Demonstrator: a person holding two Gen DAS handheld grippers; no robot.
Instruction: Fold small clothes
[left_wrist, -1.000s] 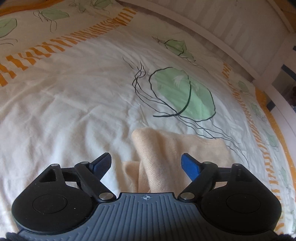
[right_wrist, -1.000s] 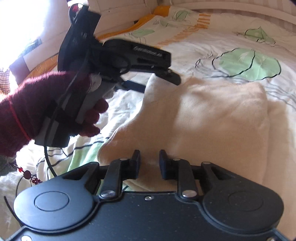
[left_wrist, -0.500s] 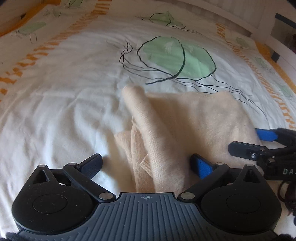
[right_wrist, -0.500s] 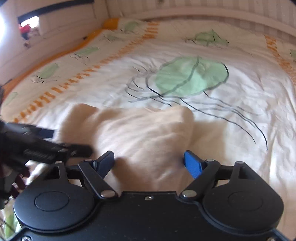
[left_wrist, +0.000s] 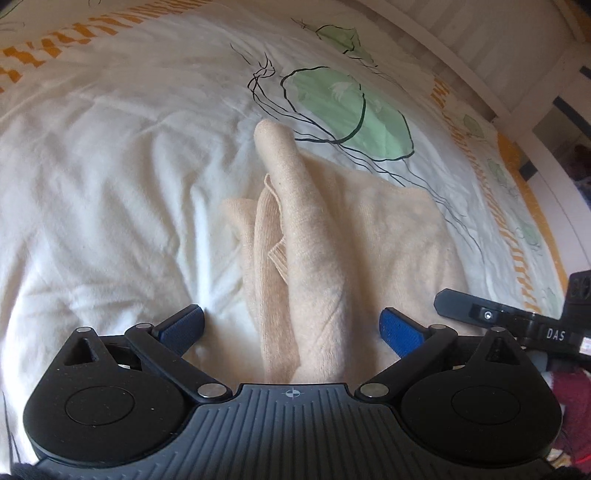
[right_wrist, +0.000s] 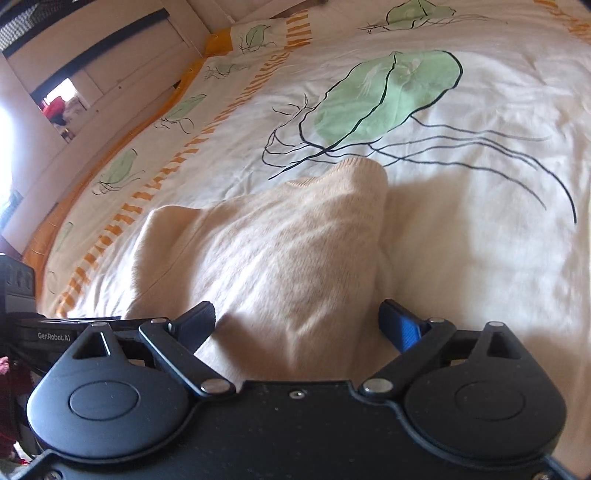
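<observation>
1. Both tongs have let go and spread since a second ago: the right tongs (right_wrist: 297, 321), then pinched nearly shut at the garment's near edge, now stand wide apart with nothing between the pads, and the left tongs (left_wrist: 291, 326), then raised above the bed, now sit low beside their partner, equally wide and empty.
2. Released, the cream knit garment (left_wrist: 354, 240) lies on the bed's bedspread (left_wrist: 110, 184), just short of the green jellyfish print (left_wrist: 347, 110). It has settled into a roughly folded bundle with one long fold standing up as a ridge (left_wrist: 295, 206) down its middle.
3. My reading is that one fold has just been laid and dropped. The ridge and the loose ribbed edge (left_wrist: 264, 236) showing beside it suggest the layers are not flat, so smoothing or a second fold probably remains.
4. From the right wrist view the garment (right_wrist: 280, 258) looks like a rounded mound with a ribbed hem at its far end; which part is sleeve, body or neck I cannot tell.
5. Each gripper body hides the garment's near edge, so whether the pads touch the cloth is unclear.
6. Only a sliver of the other tool shows in each view, cut off by the frame, along with a scrap of dark red sleeve (left_wrist: 572, 395).
7. Strong light from the window side washes out the bedspread's far corner in the right view.
</observation>
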